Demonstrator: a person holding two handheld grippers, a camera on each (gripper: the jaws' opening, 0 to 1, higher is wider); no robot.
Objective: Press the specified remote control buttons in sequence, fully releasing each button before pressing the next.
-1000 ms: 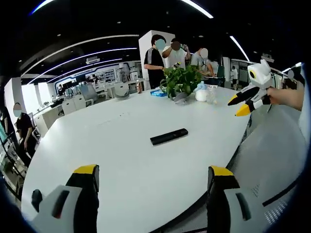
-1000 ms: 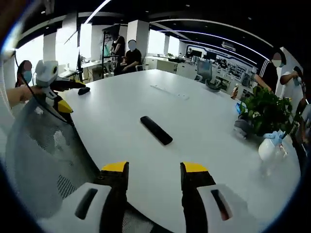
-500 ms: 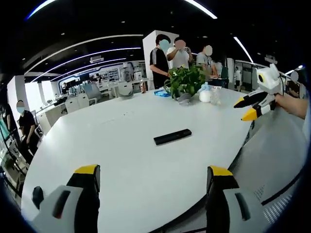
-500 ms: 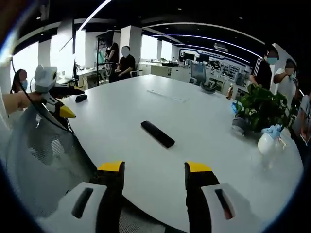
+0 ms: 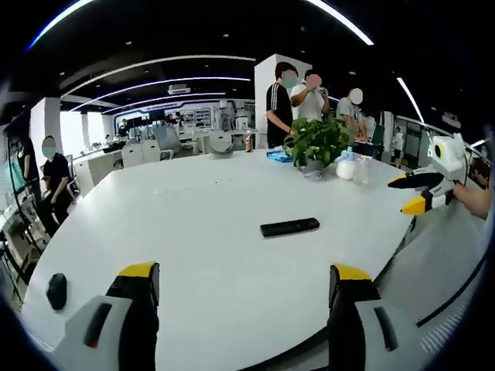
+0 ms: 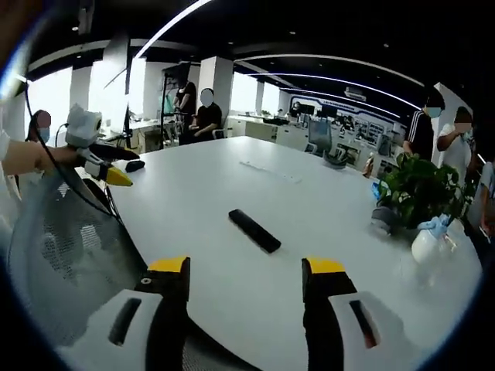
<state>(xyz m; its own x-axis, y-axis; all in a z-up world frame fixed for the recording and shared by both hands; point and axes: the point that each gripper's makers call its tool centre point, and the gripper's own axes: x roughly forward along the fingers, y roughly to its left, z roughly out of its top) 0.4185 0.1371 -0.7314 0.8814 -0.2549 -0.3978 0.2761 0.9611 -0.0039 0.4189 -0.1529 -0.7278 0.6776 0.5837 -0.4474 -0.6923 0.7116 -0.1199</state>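
Black remote control (image 5: pixel 290 227) lying flat on the white table (image 5: pixel 193 201), untouched.

Well apart from both tools: left gripper (image 5: pixel 244 280) and right gripper (image 6: pixel 246 267) released, jaws spread and holding nothing, hovering near the table's edge. Beyond, a potted plant (image 6: pixel 418 182) beside a white spray bottle (image 6: pixel 427 243).

Left gripper (image 5: pixel 245 284): two pale grey jaw bodies, each with a black inner face, a yellow cap at the tip and a dark oval slot on its outer side. The right gripper (image 6: pixel 246 278) shows the same grey, black and yellow build. Seen from outside, it (image 5: pixel 424 192) has a white housing and black jaws ending in yellow points, and the left one (image 6: pixel 104 165) trails a thin dark cable.
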